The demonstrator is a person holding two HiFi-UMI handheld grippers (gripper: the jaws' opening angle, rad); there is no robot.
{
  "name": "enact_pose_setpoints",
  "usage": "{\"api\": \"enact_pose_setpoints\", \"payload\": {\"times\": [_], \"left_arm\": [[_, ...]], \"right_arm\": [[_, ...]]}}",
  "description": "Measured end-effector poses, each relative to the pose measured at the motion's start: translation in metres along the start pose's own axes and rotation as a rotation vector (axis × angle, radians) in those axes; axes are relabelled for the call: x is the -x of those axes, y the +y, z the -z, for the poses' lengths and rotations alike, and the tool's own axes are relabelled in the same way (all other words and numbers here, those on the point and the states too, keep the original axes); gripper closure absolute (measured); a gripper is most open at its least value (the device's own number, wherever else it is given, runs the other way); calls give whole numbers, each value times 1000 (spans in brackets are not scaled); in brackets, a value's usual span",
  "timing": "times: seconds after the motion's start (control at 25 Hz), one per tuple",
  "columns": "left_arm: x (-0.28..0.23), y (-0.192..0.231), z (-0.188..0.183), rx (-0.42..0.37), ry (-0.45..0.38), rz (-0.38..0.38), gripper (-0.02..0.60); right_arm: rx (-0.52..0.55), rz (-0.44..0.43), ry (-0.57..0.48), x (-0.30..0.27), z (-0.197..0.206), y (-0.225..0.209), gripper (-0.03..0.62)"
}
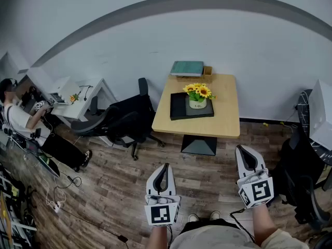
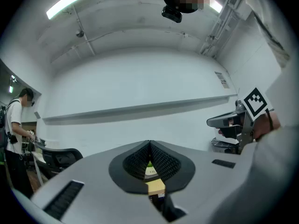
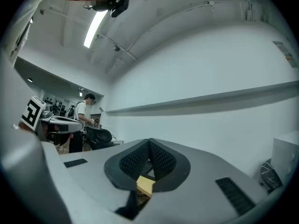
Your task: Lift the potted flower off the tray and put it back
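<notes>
Both claws are closed tight with nothing gripped. The left claw (image 1: 165, 167) and the right claw (image 1: 244, 152) are held level over the wooden floor (image 1: 114, 185), well short of the surface (image 1: 224, 115). In the left gripper view the left claw's tips meet in a point, and the right gripper view shows the same of the right claw.

A dark tray (image 1: 178, 108) lies on the surface towards its left side. The potted flower (image 1: 197, 96), yellow sunflowers in a small white pot, stands upright in the tray's right part. At the far edge of the surface lie a flat teal box (image 1: 187, 68) and, just beside it on the right, a small wooden box (image 1: 207, 70); what they contain cannot be seen.

The surface rests on a dark pedestal (image 1: 199, 144). A black office chair (image 1: 127, 119) stands close to its left edge, and another dark chair (image 1: 306, 178) stands at the right of the right claw. Only floor lies between the claws and the surface. Further left a seated person (image 1: 21, 117) is at a white desk (image 1: 85, 90), and cables (image 1: 57, 201) trail across the floor.
</notes>
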State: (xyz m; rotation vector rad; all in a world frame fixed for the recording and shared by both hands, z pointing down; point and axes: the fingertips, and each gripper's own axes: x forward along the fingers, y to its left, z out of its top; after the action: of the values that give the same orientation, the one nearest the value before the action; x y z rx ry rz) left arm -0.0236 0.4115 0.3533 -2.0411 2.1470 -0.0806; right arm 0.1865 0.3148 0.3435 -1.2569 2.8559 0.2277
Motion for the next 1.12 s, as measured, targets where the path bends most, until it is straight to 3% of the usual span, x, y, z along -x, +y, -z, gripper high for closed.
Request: {"api": "enact_pose_setpoints", "payload": {"times": [0.64, 0.72, 0.76, 0.92, 1.12], "left_arm": [[-1, -20, 12, -5, 38, 16, 570], [-1, -22, 17, -10, 59, 19, 544], [-2, -24, 19, -11, 64, 24, 502], [-5, -31, 23, -20, 74, 47, 401], [-15, -48, 24, -9, 93, 76, 357]], "right_arm": [[16, 9, -3, 8, 11, 3, 580], [8, 13, -1, 9, 13, 1, 579], [3, 12, 0, 10, 14, 1, 572], [-3, 7, 4, 12, 16, -2, 434], [-11, 7, 15, 15, 24, -18, 353]]}}
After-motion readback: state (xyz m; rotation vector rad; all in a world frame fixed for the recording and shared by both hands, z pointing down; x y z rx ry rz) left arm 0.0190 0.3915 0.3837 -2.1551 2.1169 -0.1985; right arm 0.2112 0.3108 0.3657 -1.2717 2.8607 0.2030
